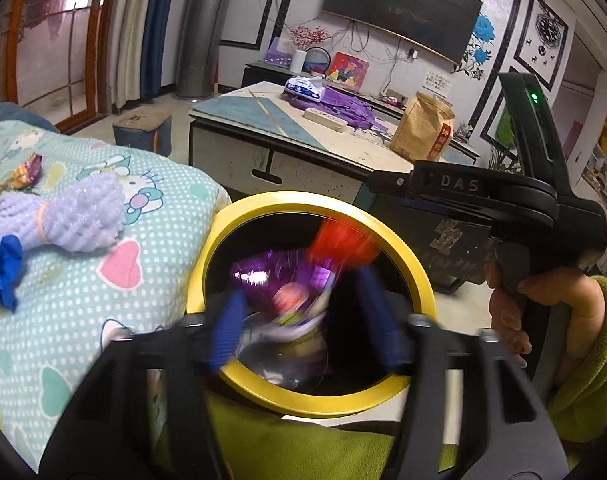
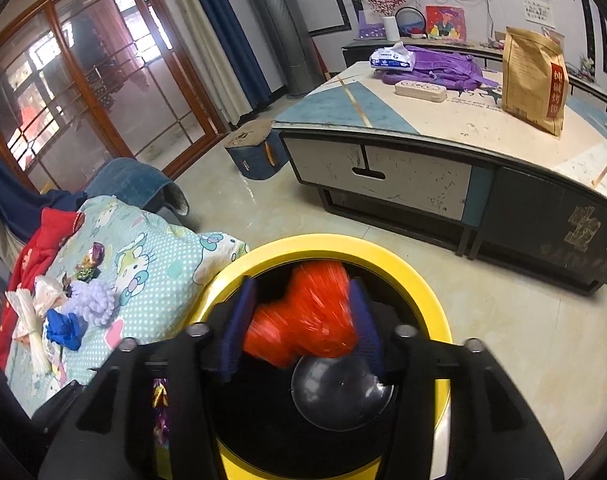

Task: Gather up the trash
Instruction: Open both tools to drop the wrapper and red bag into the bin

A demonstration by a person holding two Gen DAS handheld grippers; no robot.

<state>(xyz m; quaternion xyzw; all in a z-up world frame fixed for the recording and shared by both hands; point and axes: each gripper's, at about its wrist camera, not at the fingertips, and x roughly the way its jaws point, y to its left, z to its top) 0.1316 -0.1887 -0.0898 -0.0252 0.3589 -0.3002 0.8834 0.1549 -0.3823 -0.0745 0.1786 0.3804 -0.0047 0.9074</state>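
The left claw (image 1: 303,320) hung over the mouth of a yellow-rimmed bin (image 1: 415,276), its ribbed blue pads (image 1: 227,328) spread apart and blurred. Between them lay a crinkled purple foil wrapper (image 1: 271,276), smeared by motion; whether the pads touched it could not be made out, though a gap showed on each side. The right claw (image 2: 299,316) stood likewise parted over the same bin (image 2: 435,304), with a bristly orange-red mesh wad (image 2: 303,320) between its pads (image 2: 235,328); the wad looked loose there, its edges blurred. In the left view that wad (image 1: 343,240) showed above the foil. Below it sat a dark round dome (image 2: 339,392), glossy, partly hidden by the claw frame. The bin's inside was black and its depth hard to read.

Beside the bin lay a soft quilt (image 2: 159,280), teal with white dots and cartoon cats, carrying more trash: a knobbly lilac foam net (image 1: 79,216), a crumpled blue glove (image 1: 1,272), shiny sweet wrappers (image 2: 91,264) and a pale plastic bundle (image 2: 31,320), cut off by the frame edge. A hand (image 1: 543,300) in a green fleece sleeve (image 1: 595,360) gripped the right tool's handle. Beyond stood a low scuffed surface (image 2: 443,120) bearing a brown paper bag (image 2: 535,80), purple cloth (image 2: 443,68) and a tissue pack (image 2: 391,58).
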